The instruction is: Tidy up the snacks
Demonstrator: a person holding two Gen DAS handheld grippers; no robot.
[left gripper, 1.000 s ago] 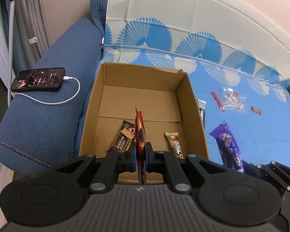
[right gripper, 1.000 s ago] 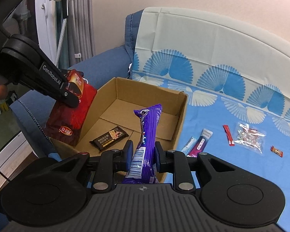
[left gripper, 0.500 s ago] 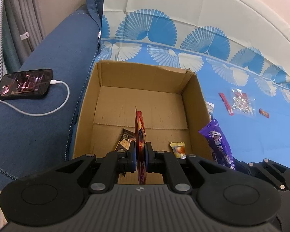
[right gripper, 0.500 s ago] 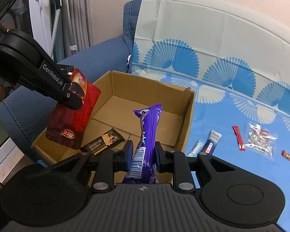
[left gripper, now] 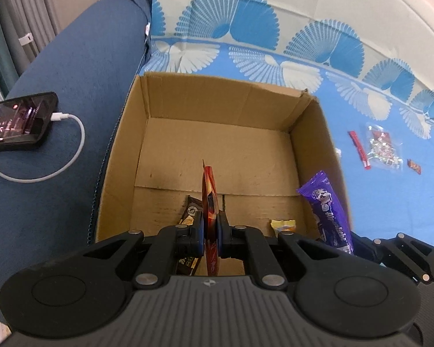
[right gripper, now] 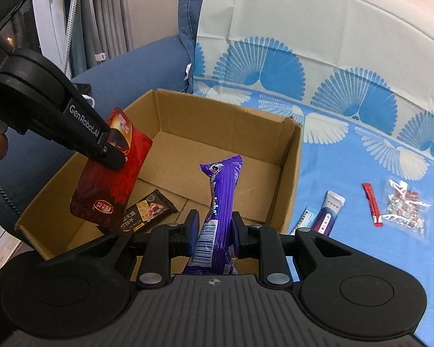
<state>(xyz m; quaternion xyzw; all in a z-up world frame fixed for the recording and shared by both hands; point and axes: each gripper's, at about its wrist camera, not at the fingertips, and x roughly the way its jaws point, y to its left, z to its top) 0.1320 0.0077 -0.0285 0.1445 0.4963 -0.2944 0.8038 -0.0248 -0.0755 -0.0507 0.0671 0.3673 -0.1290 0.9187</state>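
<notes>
The left tool [left gripper: 210,228] clamps a red pouch [right gripper: 112,170] over the cardboard box [left gripper: 306,133], hiding part of a dark bar [right gripper: 147,212] inside. The right tool [right gripper: 212,231] grips a purple packet [right gripper: 221,202] above the box's near edge.

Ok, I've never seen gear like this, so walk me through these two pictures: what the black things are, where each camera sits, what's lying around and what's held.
No robot here: a person holds two hand-held black grippers, each with a camera looking along its jaws. One picture is from the left gripper, shut on a flat red snack pouch. The other is from the right gripper, shut on a long purple wrapped snack, and shows the left one from the side. Both hang over an open brown cardboard box on a blue patterned sofa cover. Inside lie a dark brown snack bar and a small yellow packet. More small packets lie on the cover.
</notes>
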